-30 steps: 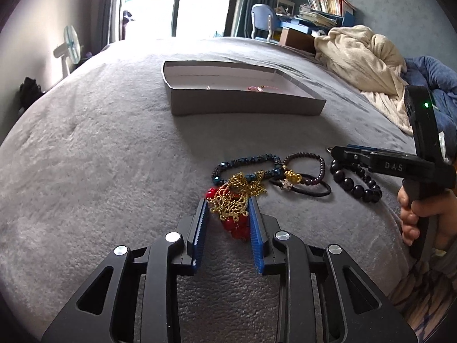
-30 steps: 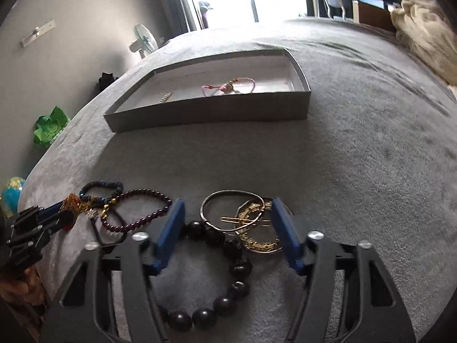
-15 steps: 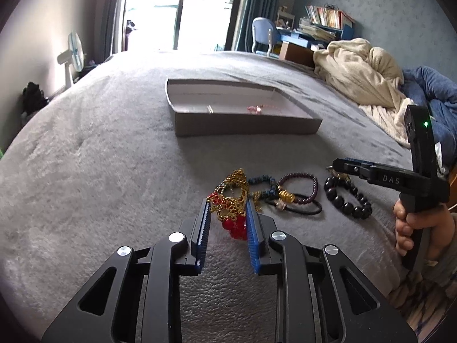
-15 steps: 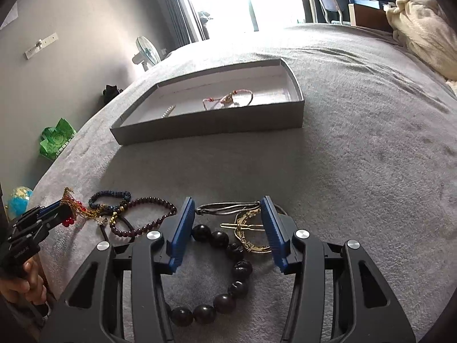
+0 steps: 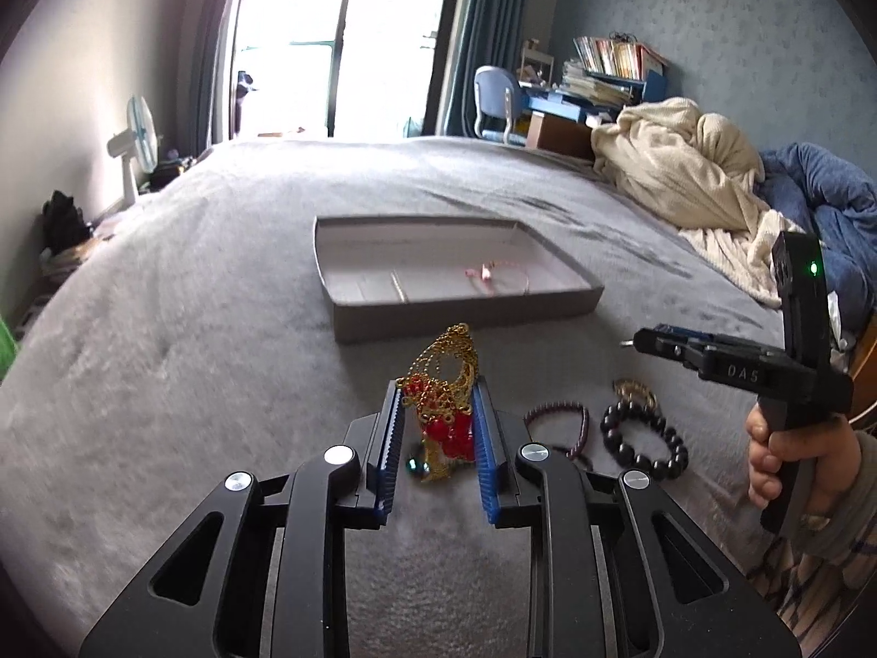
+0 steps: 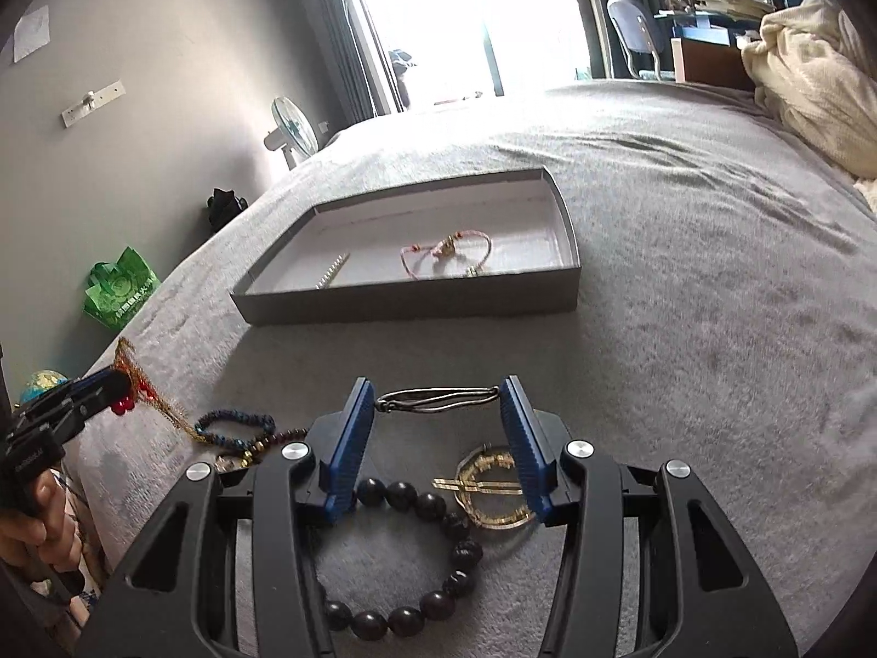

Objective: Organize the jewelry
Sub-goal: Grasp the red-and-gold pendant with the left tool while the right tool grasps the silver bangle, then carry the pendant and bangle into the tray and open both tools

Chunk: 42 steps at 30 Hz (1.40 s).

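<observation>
Left wrist view: the left hand-held gripper (image 5: 437, 427) is clamping a gold-and-red necklace (image 5: 445, 384) above the bed (image 5: 164, 329). The right hand-held gripper (image 6: 438, 417) is pinching a thin metal bangle (image 6: 438, 399). Mid-bed, the grey box (image 6: 416, 307) is holding a pink cord bracelet (image 6: 445, 252) and a small clip (image 6: 331, 272).

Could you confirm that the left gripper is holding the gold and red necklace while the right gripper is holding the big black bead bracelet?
Not quite. The left gripper does hold the gold and red necklace, but the right gripper is clamped on a thin metal bangle; the black bead bracelet lies on the bed beneath it, as the right wrist view shows.
</observation>
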### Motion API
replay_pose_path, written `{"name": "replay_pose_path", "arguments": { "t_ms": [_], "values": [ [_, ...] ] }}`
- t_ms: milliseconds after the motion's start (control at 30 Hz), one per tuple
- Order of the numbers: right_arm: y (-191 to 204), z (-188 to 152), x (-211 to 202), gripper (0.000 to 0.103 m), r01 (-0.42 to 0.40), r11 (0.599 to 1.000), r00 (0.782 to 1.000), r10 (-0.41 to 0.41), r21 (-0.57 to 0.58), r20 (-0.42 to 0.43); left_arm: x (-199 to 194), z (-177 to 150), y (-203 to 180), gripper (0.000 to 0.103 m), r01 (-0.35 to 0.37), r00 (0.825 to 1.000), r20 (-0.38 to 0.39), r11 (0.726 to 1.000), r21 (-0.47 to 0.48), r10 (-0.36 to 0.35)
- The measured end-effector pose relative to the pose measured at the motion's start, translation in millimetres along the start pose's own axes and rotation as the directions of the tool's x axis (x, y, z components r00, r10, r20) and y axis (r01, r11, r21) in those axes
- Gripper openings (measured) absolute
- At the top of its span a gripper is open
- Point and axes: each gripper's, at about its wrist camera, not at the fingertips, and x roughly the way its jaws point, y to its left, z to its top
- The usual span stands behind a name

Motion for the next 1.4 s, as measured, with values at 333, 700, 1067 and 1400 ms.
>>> {"name": "replay_pose_path", "arguments": {
  "t_ms": [333, 700, 1067, 1400],
  "values": [
    [7, 33, -1, 0.048, -0.015, 0.999, 0.999, 0.016, -0.031, 0.035, -3, 43, 3, 0.025, 0.001, 0.998, 0.061, 1.000, 0.001, -0.001],
    [4, 69, 16, 0.048, -0.002, 0.998, 0.999, 0.005, -0.069, 0.044, 32, 89, -1, 0.025, 0.024, 0.997, 0.070, 0.999, 0.039, -0.027],
    [-13, 95, 64, 0.048, 0.016, 0.996, 1.000, -0.016, -0.086, 0.002, 92, 110, 14, 0.025, 0.017, 1.000, 0.014, 0.999, 0.027, -0.017],
    [-25, 121, 123, 0.048, 0.009, 0.996, 0.998, -0.015, -0.085, -0.066, 153, 126, 44, 0.025, -0.019, 0.998, -0.063, 1.000, 0.014, 0.020]
  ]
}}
